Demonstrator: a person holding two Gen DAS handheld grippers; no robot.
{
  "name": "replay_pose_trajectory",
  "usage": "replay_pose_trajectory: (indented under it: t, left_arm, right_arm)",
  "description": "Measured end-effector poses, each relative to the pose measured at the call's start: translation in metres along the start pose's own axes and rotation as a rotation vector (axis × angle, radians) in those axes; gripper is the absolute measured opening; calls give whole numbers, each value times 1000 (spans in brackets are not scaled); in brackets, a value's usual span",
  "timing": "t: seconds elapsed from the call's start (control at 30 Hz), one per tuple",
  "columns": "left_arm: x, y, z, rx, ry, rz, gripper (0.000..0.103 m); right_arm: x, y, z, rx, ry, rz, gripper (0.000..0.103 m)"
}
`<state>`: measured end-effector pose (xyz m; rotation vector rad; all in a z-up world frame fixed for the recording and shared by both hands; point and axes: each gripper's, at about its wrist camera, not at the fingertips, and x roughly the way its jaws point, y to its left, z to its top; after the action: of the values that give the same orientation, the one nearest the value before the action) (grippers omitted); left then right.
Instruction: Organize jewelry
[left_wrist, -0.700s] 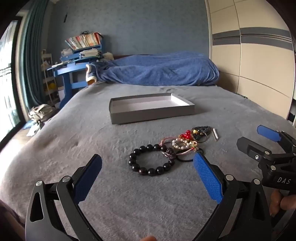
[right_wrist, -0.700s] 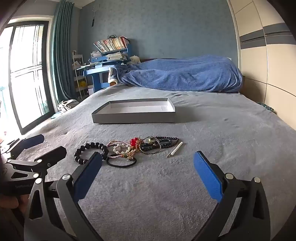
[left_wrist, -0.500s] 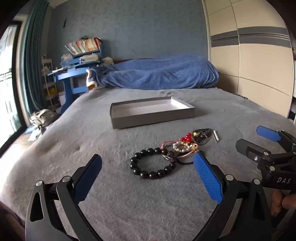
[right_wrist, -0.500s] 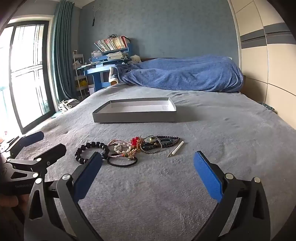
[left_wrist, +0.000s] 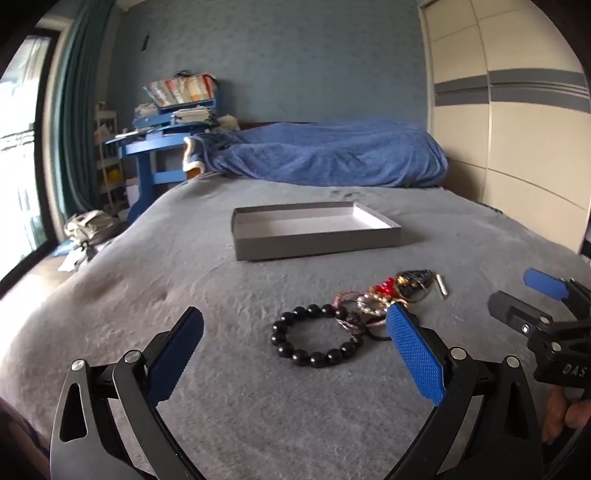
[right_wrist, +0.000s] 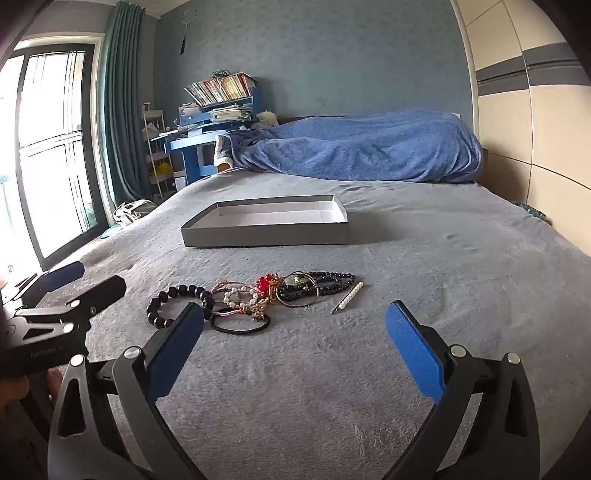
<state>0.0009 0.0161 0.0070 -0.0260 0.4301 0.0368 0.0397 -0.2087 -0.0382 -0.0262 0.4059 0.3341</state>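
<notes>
A black bead bracelet (left_wrist: 317, 338) lies on the grey bedspread, at the left end of a tangle of jewelry (right_wrist: 266, 293): pearl strands, a red charm, a dark bead string, a metal ring, a black hair tie (right_wrist: 240, 325) and a pearl hair pin (right_wrist: 349, 296). Behind it sits an empty grey shallow box (left_wrist: 314, 229) (right_wrist: 269, 221). My left gripper (left_wrist: 295, 347) hovers open just short of the black bracelet, nothing between its blue pads. My right gripper (right_wrist: 295, 341) stands open in front of the pile, also empty.
A rumpled blue blanket (right_wrist: 362, 147) lies across the far end of the bed. A blue desk stacked with books (right_wrist: 218, 110) stands at the back left by the window and curtain. A cream wardrobe (left_wrist: 517, 129) lines the right side.
The left gripper's view has tilted up and swung slightly, so the bracelet and box sit further right in it. The right gripper has barely moved. Both stay open.
</notes>
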Motion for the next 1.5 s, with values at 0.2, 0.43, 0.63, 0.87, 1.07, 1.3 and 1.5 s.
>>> replay_pose_trajectory:
  t: [0.2,0.43,0.63,0.87,1.07,1.3,1.5]
  left_arm:
    - [2,9,2,-22,25,27,98]
    - [7,4,-3,-11,39,-3,98]
    - [5,-1,-4,15,37,-16,98]
    - [5,-4,-4,20,32,-11,98]
    - [4,-6,-5,33,30,-17,98]
    - [7,-9,-6,36,48,-25,98]
    - [8,-10,-7,41,57,-32,98]
  right_arm:
    - [1,0,0,-1,1,-1,98]
    - [1,0,0,0,1,0,98]
    - [1,0,0,0,0,-1,98]
    - [1,-1,0,1,1,0,98]
    - [1,-1,0,3,1,-1,98]
    - [2,-3,-1,4,4,-1,98]
    - [4,-5,-2,9,14,-5,98]
